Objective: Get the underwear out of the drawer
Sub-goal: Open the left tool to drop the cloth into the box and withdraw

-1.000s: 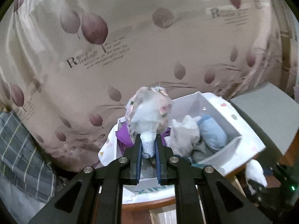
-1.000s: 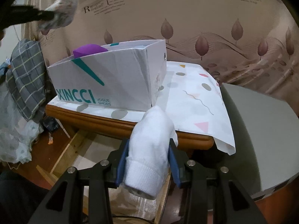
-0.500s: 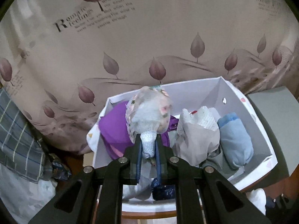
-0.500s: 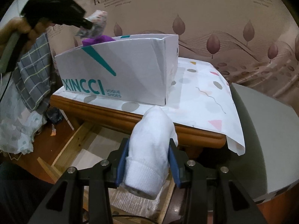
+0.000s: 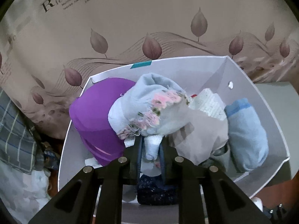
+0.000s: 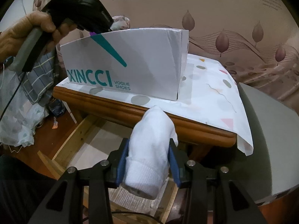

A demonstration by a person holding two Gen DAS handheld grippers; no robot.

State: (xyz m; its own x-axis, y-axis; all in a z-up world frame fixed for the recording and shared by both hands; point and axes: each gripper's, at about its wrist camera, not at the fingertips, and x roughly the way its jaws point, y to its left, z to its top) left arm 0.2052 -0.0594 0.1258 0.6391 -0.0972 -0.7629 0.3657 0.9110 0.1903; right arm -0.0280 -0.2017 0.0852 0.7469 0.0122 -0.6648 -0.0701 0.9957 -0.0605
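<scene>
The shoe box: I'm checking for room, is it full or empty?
Nearly full. The shoe box holds a purple garment, a floral bundle, a blue roll and more, piled up to its rim.

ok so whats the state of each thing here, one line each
left hand-held gripper: over the shoe box, jaws opening, floral sock's cuff between them
floral sock: lying on the clothes in the box
right hand-held gripper: shut on white sock
white sock: clamped, outside the box
shoe box: open-topped, on the table, filled with clothes

Matt cardboard box (image 6: pixel 145 59); knitted sock (image 6: pixel 149 158)
</scene>
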